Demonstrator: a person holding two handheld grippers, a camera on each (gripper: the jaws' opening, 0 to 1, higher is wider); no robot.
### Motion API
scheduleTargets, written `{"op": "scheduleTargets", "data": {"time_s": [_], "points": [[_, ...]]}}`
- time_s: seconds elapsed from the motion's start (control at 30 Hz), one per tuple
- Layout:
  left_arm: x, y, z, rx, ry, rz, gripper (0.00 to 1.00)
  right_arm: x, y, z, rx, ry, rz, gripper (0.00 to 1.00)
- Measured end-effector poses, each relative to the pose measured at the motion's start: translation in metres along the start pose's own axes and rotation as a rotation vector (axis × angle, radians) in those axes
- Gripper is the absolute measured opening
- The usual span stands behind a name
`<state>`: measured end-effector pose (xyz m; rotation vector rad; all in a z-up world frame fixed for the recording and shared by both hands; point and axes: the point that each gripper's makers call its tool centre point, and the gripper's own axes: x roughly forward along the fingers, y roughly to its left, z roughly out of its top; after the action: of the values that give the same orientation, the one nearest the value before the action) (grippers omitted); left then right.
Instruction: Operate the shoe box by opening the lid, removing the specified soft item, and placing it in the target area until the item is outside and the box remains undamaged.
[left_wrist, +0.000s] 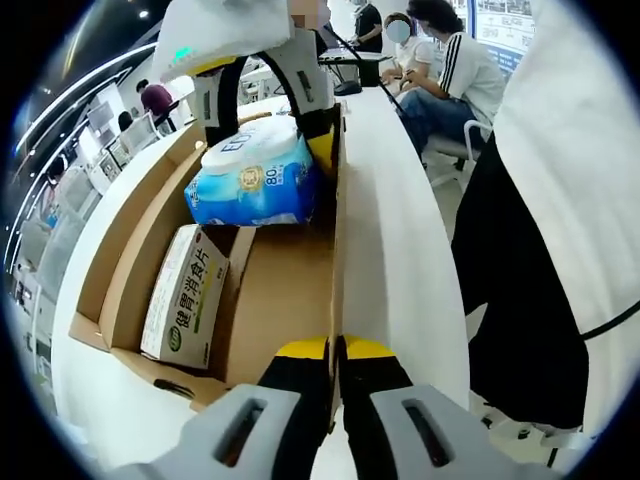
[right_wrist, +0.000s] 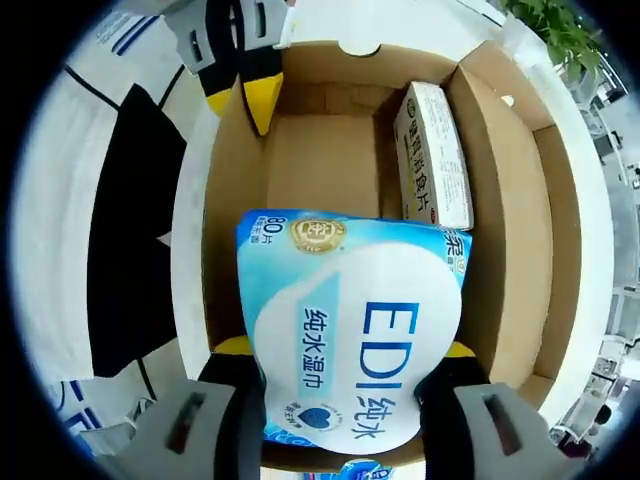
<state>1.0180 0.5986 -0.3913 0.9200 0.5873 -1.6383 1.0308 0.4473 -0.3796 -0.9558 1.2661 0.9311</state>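
Two hand-held grippers: right grasping wipes pack, left clenched on box wall.

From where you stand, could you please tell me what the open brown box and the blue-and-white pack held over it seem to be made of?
The open brown box looks like corrugated cardboard: matte brown walls, folded flaps, raw cut edges. The blue-and-white pack, gripped by the right gripper, seems a soft plastic film wrapper: glossy, printed, bulging and creased at its ends, probably wet wipes. The left gripper pinches the box's wall.

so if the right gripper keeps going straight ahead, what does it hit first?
The wipes pack is already between its fingers. Past that, probably the cardboard box floor, though depth is unclear.
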Motion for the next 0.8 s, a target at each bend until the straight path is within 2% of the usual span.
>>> {"op": "scheduleTargets", "data": {"time_s": [0.23, 0.33, 0.5, 0.8], "points": [[0.0, 0.0, 0.0, 0.002, -0.002, 0.002, 0.02, -0.006, 0.0, -0.005, 0.011, -0.006, -0.003, 0.6], [0.001, -0.001, 0.0, 0.004, 0.003, -0.001, 0.02, -0.015, -0.001, -0.006, 0.033, -0.024, -0.007, 0.6], [0.001, -0.001, 0.0, 0.0, 0.008, -0.004, 0.02, -0.025, -0.004, -0.005, 0.013, -0.024, -0.043, 0.6], [0.001, -0.001, 0.0, -0.001, 0.006, 0.0, 0.02, -0.036, -0.005, -0.003, 0.013, -0.026, -0.037, 0.6]]}}
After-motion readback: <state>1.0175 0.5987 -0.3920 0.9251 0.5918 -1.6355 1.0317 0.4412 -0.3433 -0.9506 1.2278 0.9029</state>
